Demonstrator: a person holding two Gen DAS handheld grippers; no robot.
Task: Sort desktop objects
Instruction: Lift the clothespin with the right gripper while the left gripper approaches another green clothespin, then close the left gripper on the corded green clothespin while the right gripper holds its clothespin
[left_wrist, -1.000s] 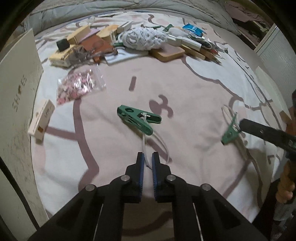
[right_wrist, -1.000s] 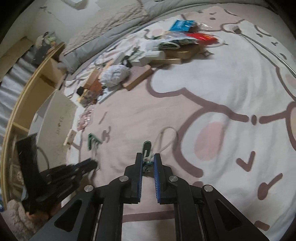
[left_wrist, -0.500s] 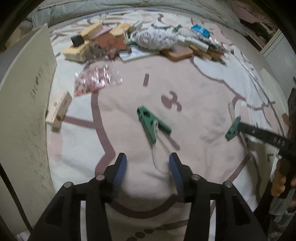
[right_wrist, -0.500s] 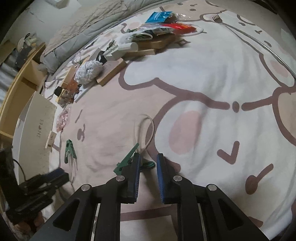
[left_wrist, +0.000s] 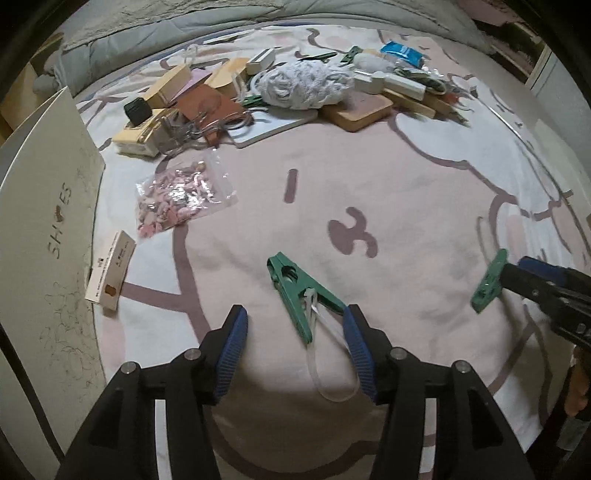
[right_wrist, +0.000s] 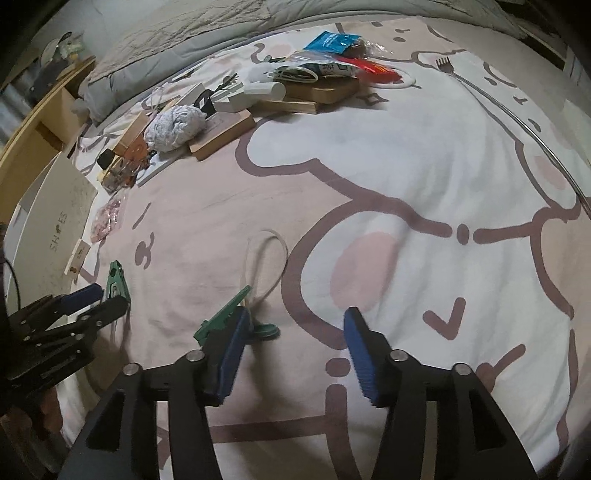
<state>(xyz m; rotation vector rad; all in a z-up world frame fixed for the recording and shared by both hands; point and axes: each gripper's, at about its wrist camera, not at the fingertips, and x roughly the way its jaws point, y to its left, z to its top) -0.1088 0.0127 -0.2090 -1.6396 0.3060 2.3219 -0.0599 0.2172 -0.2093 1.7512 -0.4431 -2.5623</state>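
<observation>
A green clip (left_wrist: 301, 291) with a white loop (left_wrist: 325, 354) lies on the pink blanket between the fingers of my open left gripper (left_wrist: 293, 328); it also shows in the right wrist view (right_wrist: 117, 282). A second green clip (right_wrist: 223, 314) with a white loop (right_wrist: 267, 258) lies against the left finger (right_wrist: 231, 354) of my open right gripper (right_wrist: 295, 332). That clip (left_wrist: 489, 282) and the right gripper's tips (left_wrist: 535, 280) show at the right of the left wrist view. Neither gripper holds anything.
A pile of boxes, wooden boards, a white yarn ball (left_wrist: 304, 85) and packets lies at the far side. A bag of pink pieces (left_wrist: 177, 199), a small card box (left_wrist: 109, 275) and a white shoe-box lid (left_wrist: 40, 229) lie at left.
Both grippers have opened. The left let go of its clip's loop and moved forward around the clip. The right released its clip, which now lies on the blanket by its left finger.
</observation>
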